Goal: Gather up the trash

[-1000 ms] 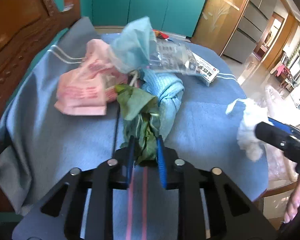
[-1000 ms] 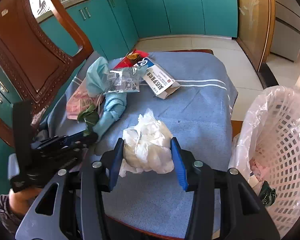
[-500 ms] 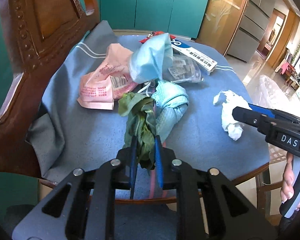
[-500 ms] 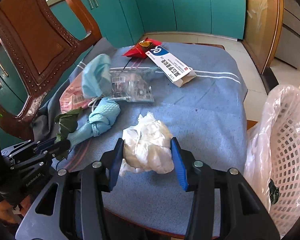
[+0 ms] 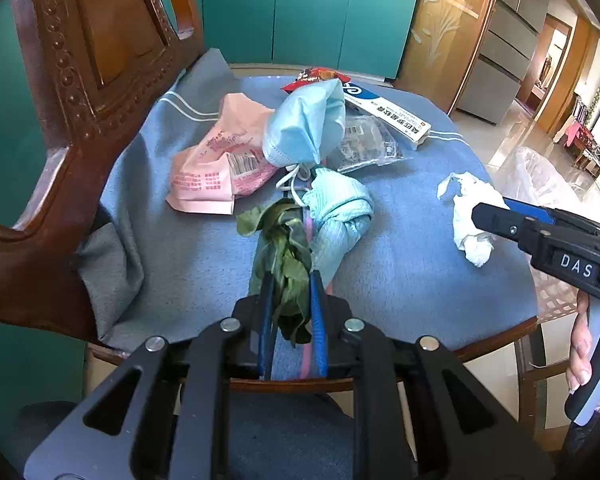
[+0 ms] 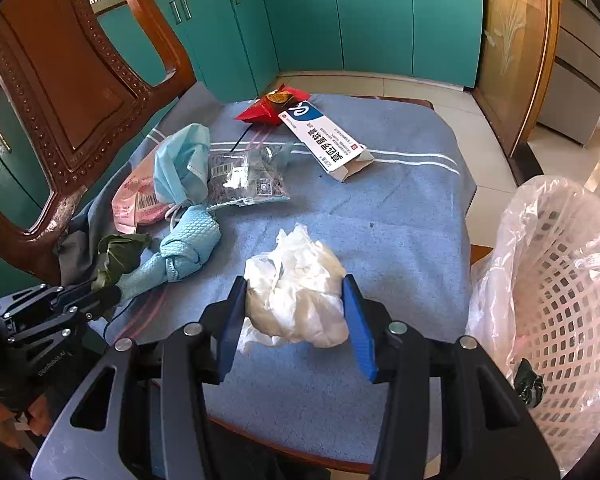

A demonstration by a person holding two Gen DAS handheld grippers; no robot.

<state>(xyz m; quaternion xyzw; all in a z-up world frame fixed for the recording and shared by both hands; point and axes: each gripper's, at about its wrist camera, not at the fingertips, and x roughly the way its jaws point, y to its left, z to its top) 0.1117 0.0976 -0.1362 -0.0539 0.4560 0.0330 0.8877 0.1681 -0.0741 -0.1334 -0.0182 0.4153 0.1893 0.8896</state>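
My left gripper (image 5: 291, 280) is shut on a wilted green leaf (image 5: 284, 252) and holds it near the table's front left edge; the leaf also shows in the right wrist view (image 6: 118, 254). My right gripper (image 6: 294, 284) is shut on a crumpled white tissue (image 6: 296, 292), also seen in the left wrist view (image 5: 470, 216). A white mesh trash basket (image 6: 560, 300) lined with a clear bag stands right of the table. On the blue cloth lie a pink packet (image 5: 216, 160), a blue face mask (image 5: 304, 128), a knotted blue cloth (image 5: 336, 224), a clear wrapper (image 6: 244, 178), a white box (image 6: 324, 140) and a red wrapper (image 6: 266, 108).
A carved wooden chair back (image 5: 80, 100) stands close at the left of the table (image 5: 496, 332). Teal cabinets (image 6: 340, 20) line the far wall. The basket holds some dark trash (image 6: 530, 384) at its bottom.
My left gripper has pulled back toward the table's front edge with the leaf in it. My right gripper has kept the tissue and drawn back slightly.
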